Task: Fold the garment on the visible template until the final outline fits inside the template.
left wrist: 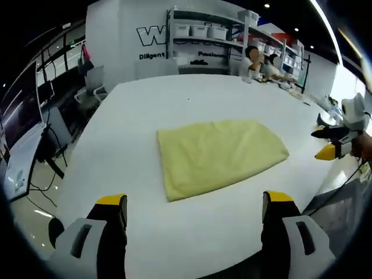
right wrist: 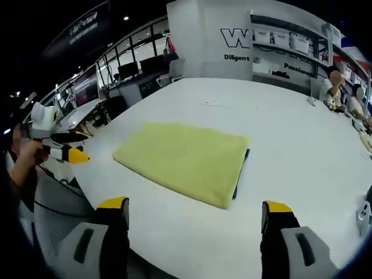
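My left tool (left wrist: 195,206) and right tool (right wrist: 195,212) hang spread, gripping nothing, above the surface's (left wrist: 174,104) near edge. The folded yellow garment (left wrist: 218,154) lies mid-surface, bare white all round. From the right gripper view, a dark template (right wrist: 241,174) edge peeks beside it.

An office-like lab or workspace: a large white table (left wrist: 174,104), metal shelving with white storage bins (left wrist: 203,30) at upper centre, dark computer monitors (right wrist: 87,87) at left, probably desks.

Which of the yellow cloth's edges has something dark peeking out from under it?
In the right gripper view, the yellow cloth's right-hand edge: a dark strip shows there.
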